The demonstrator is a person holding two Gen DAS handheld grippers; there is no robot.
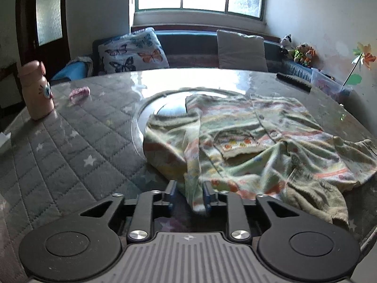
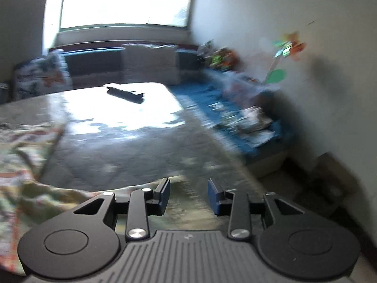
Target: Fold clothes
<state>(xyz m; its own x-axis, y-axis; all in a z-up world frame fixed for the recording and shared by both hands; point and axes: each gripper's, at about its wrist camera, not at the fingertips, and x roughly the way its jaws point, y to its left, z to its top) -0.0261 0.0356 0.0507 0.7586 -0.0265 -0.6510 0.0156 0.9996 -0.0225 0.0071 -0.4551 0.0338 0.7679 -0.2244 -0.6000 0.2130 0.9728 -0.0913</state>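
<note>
A pale green patterned child's garment (image 1: 247, 136) with buttons and a small pocket lies rumpled on the round table (image 1: 70, 146). In the left wrist view a fold of its cloth hangs between the fingers of my left gripper (image 1: 188, 194), and the jaws stand a little apart around it. In the blurred right wrist view my right gripper (image 2: 188, 195) is open and empty above the garment's edge (image 2: 35, 188), which lies at the lower left near the table's right rim.
A pink owl bottle (image 1: 36, 89) and a small pink item (image 1: 79, 93) stand at the table's left. A dark remote (image 1: 293, 81) lies at the far right; it also shows in the right wrist view (image 2: 126, 93). A cushioned bench (image 1: 188, 47) and toys lie beyond.
</note>
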